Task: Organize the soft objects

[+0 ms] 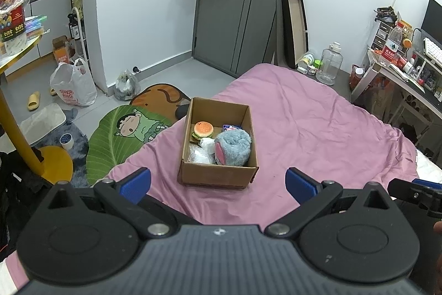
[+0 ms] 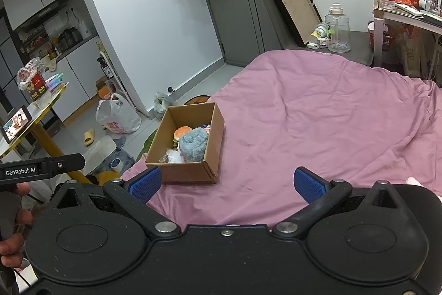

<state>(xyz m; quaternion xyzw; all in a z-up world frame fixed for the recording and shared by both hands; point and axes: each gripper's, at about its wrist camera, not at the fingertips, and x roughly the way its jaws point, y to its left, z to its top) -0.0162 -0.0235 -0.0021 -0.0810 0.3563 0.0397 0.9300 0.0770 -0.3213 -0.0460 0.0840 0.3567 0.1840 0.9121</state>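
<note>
Both tools, left tool (image 1: 218,184) and right tool (image 2: 225,183), hang spread wide and empty above the pink bed cover (image 1: 317,123); the soft toys sit packed in the cardboard box (image 1: 218,174); a clumsy reach might tip that light box off the bed's edge.

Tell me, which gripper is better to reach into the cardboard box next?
Probably left. The left gripper faces the cardboard box squarely; the right gripper sees it off to its left. Both are open and empty.
</note>
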